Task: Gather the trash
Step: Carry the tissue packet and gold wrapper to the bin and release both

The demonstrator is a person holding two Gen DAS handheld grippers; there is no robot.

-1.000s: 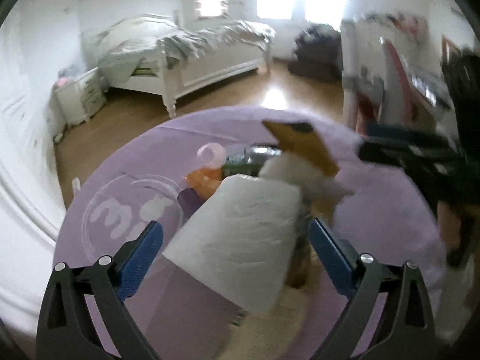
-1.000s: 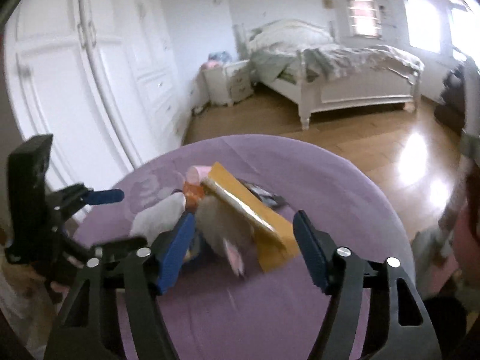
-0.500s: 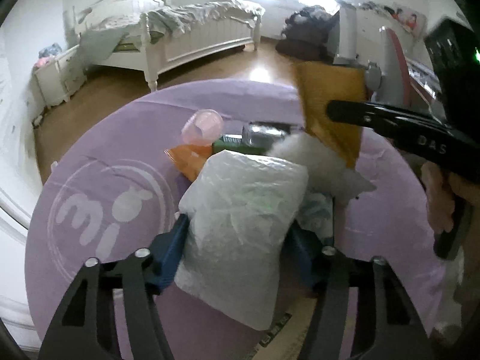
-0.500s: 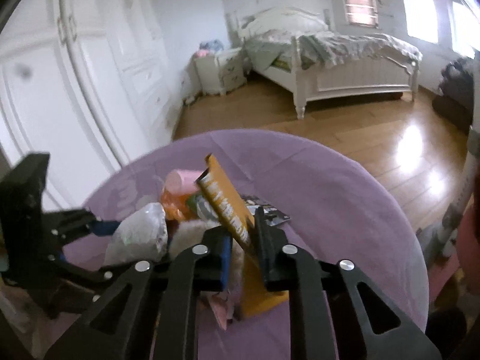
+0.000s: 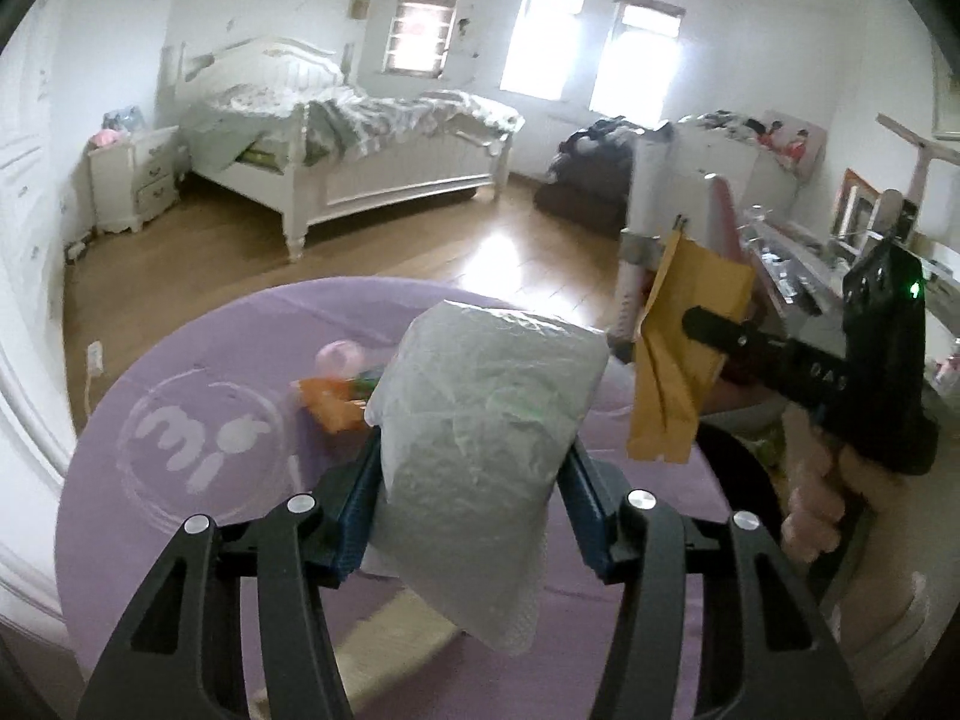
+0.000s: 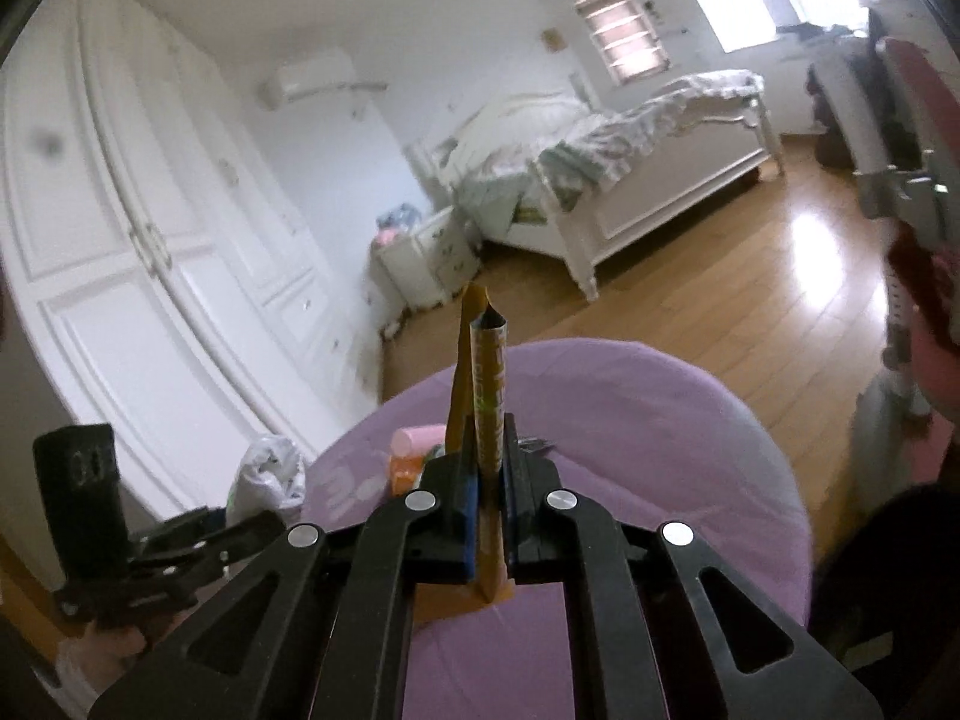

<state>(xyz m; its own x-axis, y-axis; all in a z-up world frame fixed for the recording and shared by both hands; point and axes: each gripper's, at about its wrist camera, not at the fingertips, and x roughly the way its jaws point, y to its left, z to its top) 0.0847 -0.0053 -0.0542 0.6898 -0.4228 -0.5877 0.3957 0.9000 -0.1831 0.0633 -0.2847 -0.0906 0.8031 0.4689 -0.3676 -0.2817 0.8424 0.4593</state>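
Note:
My left gripper [image 5: 474, 498] is shut on a crumpled white plastic bag [image 5: 480, 420] and holds it above the round purple table [image 5: 210, 348]. The bag also shows in the right wrist view [image 6: 270, 474]. My right gripper [image 6: 487, 474] is shut on a flat yellow-brown packet [image 6: 485, 372], held upright above the table [image 6: 660, 420]; the packet also shows in the left wrist view [image 5: 684, 354]. An orange wrapper [image 5: 327, 402] and a pink cup [image 5: 339, 355] lie on the table behind the bag.
A white bed [image 5: 360, 162] and a nightstand [image 5: 135, 180] stand across the wooden floor. White wardrobe doors [image 6: 150, 240] line the left wall. A cluttered desk [image 5: 798, 276] stands to the right of the table.
Both grippers have lifted their loads off the table. The white bag and the yellow-brown packet now hang above the pile. The right gripper has swung away to the right.

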